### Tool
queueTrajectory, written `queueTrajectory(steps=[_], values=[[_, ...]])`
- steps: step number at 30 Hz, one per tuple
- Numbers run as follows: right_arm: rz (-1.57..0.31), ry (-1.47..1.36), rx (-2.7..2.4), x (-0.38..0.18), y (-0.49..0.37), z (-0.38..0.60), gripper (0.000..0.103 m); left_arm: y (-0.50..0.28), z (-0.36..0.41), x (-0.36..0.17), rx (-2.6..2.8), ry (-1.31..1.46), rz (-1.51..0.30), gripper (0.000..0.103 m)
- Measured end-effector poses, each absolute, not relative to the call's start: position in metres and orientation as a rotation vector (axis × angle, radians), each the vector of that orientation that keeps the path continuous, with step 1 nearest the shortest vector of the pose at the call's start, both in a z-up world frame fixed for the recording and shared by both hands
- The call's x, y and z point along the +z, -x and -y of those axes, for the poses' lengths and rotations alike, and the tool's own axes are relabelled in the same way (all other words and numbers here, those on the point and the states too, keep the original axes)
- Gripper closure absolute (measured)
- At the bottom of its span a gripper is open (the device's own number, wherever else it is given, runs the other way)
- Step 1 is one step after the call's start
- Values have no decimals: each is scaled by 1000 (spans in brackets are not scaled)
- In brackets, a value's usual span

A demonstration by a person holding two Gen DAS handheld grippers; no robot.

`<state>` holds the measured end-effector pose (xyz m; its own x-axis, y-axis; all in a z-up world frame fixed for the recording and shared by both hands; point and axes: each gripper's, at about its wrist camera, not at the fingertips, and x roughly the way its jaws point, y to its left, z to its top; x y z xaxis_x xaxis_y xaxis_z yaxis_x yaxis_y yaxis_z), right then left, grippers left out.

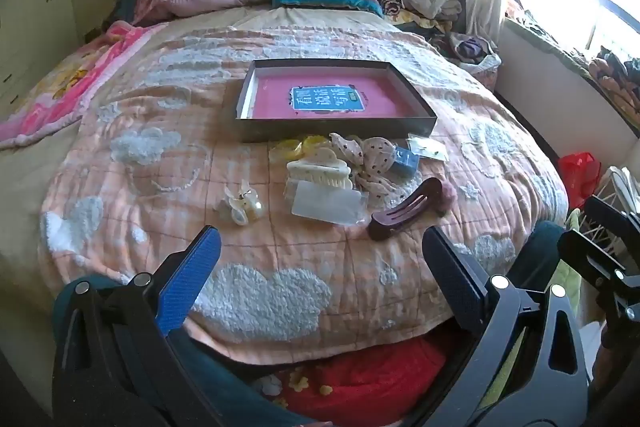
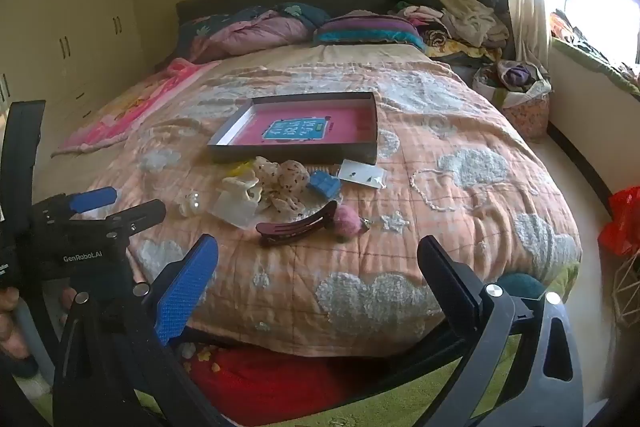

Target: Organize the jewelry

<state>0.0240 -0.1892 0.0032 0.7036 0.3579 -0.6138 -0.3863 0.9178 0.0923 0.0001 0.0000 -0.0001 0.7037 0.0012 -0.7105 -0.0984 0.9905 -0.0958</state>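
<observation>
Two grippers hang above the near edge of a bed (image 1: pixel 120 187), both tilted down toward it with nothing between their fingers. In the left wrist view the left gripper (image 1: pixel 320 267) has its jaws spread wide, one blue pad and one dark pad framing bare quilt. The right gripper (image 2: pixel 318 269) is just as wide apart and also empty. A small heap of hair accessories and jewelry lies on the peach quilt with white clouds, well ahead of both grippers. Nearest is a dark maroon hair clip (image 1: pixel 404 213), with a pink pom-pom (image 2: pixel 350 221) touching its far end. Left of it a clear flat packet (image 1: pixel 328 205) lies partly under a cream claw clip (image 1: pixel 320 167). A small pearl flower clip (image 1: pixel 242 207) sits apart to the left. Behind these lie spotted fabric bows (image 1: pixel 372 159), a yellow piece (image 1: pixel 294 147), a small blue box (image 2: pixel 324 183) and a white earring card (image 2: pixel 362 175). Just beyond the heap sits a shallow dark box (image 1: pixel 336 133) with a pink book (image 1: pixel 328 99) lying flat inside it. Pillows and bedding are piled at the headboard, and clothes are heaped near the window.
</observation>
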Motion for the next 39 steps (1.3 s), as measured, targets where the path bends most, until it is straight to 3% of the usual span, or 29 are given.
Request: queueTrajectory(steps=[39], values=[[-667,22,457,13,-13,188,4,5,12,7,65,88,-774,8]])
